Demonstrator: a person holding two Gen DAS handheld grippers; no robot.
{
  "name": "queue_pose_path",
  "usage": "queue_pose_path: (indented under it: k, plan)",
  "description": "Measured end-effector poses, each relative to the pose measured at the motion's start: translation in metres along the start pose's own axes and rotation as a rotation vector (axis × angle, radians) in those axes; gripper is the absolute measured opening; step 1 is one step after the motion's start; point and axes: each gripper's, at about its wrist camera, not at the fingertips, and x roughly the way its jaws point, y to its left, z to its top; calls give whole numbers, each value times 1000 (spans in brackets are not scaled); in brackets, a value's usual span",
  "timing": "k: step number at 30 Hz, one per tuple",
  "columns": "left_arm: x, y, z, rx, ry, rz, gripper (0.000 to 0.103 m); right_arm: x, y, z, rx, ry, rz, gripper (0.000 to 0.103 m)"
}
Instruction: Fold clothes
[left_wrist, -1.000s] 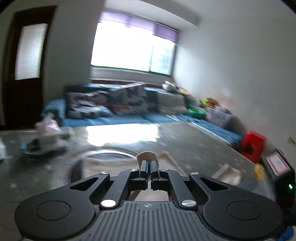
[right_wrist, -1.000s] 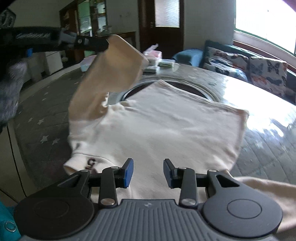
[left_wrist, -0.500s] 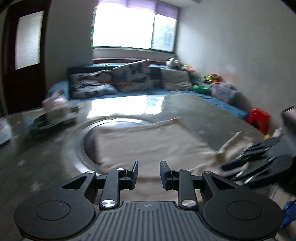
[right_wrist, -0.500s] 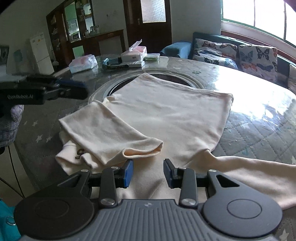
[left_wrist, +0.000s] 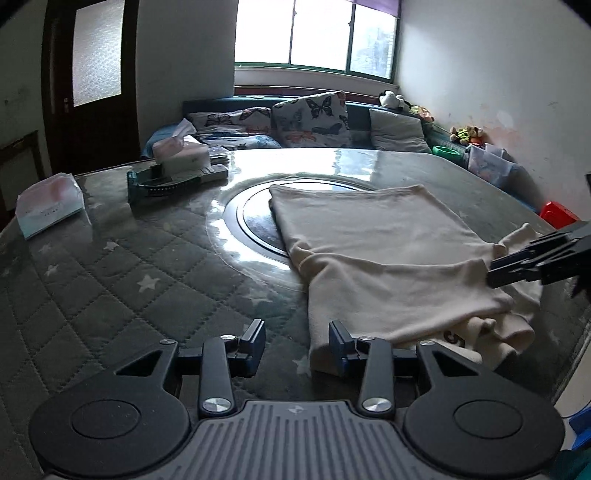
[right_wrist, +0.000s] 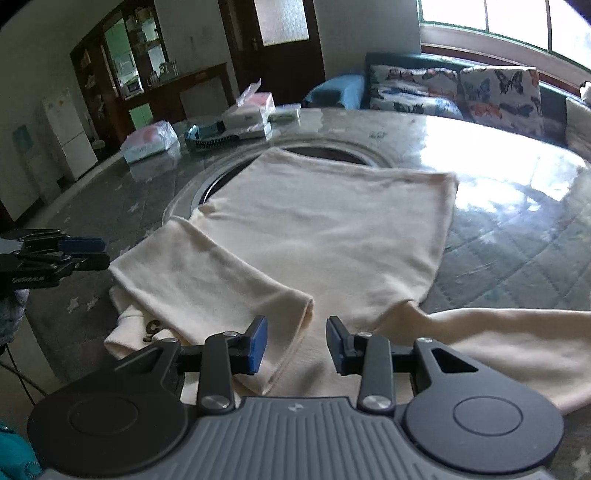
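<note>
Both the left gripper and the right gripper are open beside the cream sweater, holding nothing

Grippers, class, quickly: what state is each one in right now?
Left gripper: open, holding nothing.
Right gripper: open, holding nothing, above the cream shirt.

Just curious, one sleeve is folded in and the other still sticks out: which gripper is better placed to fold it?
Probably the right gripper: open, and the unfolded sleeve lies beside its fingers. The left gripper sits beside the folded sleeve.
</note>
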Motion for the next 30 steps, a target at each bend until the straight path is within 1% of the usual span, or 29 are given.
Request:
queue_pose_path:
  k: [4,6,8,10,11,13,14,16,18,20,23,25,27,28,30]
  plan:
    - [5,-3,-2,14,7,-16,41,10,5,0,-11,16,-5,36]
    - [6,-4,-3,22,8,-26,43,14,8,0,-17,23,-8,35]
    - [6,-6,-6,30,9,-35,44,15,9,0,-19,30,-10,32]
    - [6,-8,-8,43,10,-40,44,15,10,1,-25,33,-18,20]
    - [7,-9,-9,49,9,-41,42,14,10,1,-24,33,-20,16]
    - [7,-11,-11,61,7,-43,42,13,11,3,-22,26,-28,5]
    - [7,-11,-11,65,6,-45,39,11,11,4,-27,19,-33,5]
    - [8,-12,-12,73,3,-49,36,7,13,8,-43,-2,-45,4]
    - [8,-13,-13,84,1,-49,28,0,17,14,-65,-34,-61,4]
    - [9,-16,-14,103,-1,-41,13,-7,20,21,-87,-65,-76,3]
    - [7,-21,-16,139,-14,-17,3,-15,19,26,-93,-88,-98,3]
    - [5,-24,-17,162,-29,-5,2,-20,18,28,-92,-100,-111,3]
    - [4,-26,-17,174,-28,-1,2,-25,18,31,-92,-113,-124,3]
    - [5,-26,-17,175,-26,1,2,-23,16,30,-88,-105,-129,3]
    - [6,-24,-17,174,-15,1,2,-12,13,23,-78,-61,-133,4]
